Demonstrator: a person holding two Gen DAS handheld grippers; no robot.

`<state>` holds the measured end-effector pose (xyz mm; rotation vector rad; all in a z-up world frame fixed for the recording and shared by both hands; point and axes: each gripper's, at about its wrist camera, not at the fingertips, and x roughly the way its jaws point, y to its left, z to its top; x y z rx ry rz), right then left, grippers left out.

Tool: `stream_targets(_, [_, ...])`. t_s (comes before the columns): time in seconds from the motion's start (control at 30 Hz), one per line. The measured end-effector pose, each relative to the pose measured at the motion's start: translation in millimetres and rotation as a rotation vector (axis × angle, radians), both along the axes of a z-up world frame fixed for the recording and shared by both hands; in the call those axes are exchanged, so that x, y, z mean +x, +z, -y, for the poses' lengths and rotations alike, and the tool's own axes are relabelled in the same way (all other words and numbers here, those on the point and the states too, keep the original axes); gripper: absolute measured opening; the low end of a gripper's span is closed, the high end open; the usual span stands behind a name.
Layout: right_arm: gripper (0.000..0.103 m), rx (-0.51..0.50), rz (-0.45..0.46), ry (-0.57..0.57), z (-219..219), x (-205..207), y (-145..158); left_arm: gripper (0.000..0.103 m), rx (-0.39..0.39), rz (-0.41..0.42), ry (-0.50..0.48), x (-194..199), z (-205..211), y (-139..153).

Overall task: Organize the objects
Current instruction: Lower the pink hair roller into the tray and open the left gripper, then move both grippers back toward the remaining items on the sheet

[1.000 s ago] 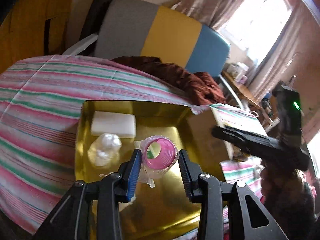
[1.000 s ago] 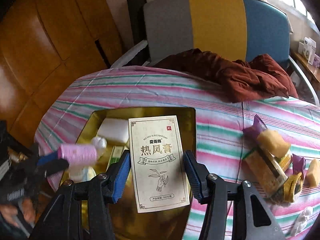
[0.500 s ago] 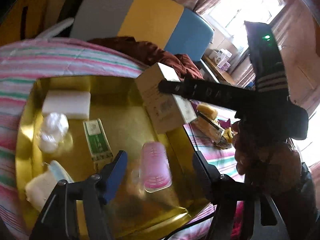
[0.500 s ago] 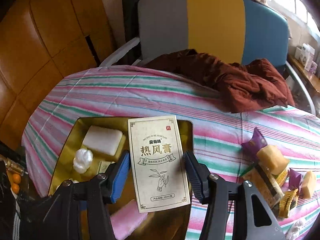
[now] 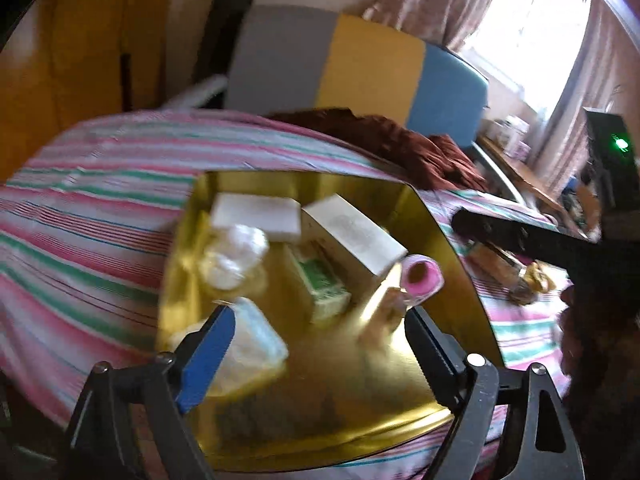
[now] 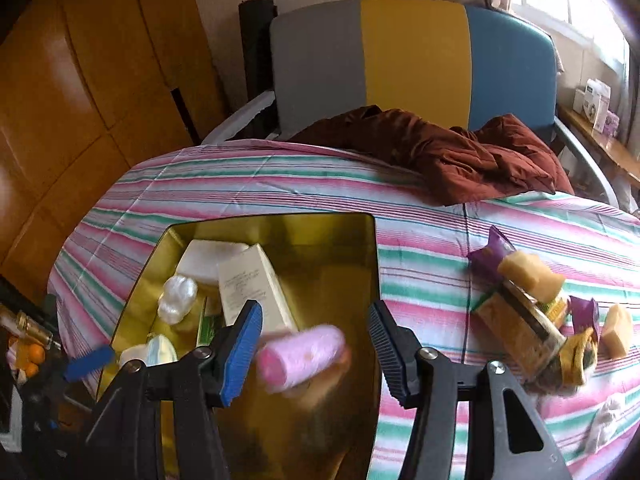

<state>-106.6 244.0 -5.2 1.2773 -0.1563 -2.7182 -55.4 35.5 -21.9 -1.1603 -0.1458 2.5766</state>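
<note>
The pink hair roller (image 6: 300, 356) is lying blurred in the gold tray (image 6: 372, 248), beyond and between the right gripper (image 6: 316, 344) fingers, which are standing apart, gripping nothing. The left gripper (image 5: 318, 344) fingers are opening wide and empty, with the roller (image 5: 420, 276) ahead near the right finger. The cream box (image 6: 252, 288) is lying ahead of the left finger; its print is unreadable.

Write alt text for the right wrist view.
An open right gripper hovers over a gold tray holding a pink roller, cream box and white items; wrapped snacks lie on the striped cloth beside it.
</note>
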Motion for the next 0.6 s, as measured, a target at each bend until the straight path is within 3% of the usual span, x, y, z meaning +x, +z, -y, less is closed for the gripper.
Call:
stream_targets(0.3, [0.062, 0.024, -0.114, 0.035, 20, 45, 11, 0.093, -0.098, -0.091, 0.083, 15, 4, 11])
stream_targets(0.6, [0.063, 0.049, -0.152, 0.029, 29, 74, 9, 0.096, -0.123, -0.118, 0.086, 34, -1, 10])
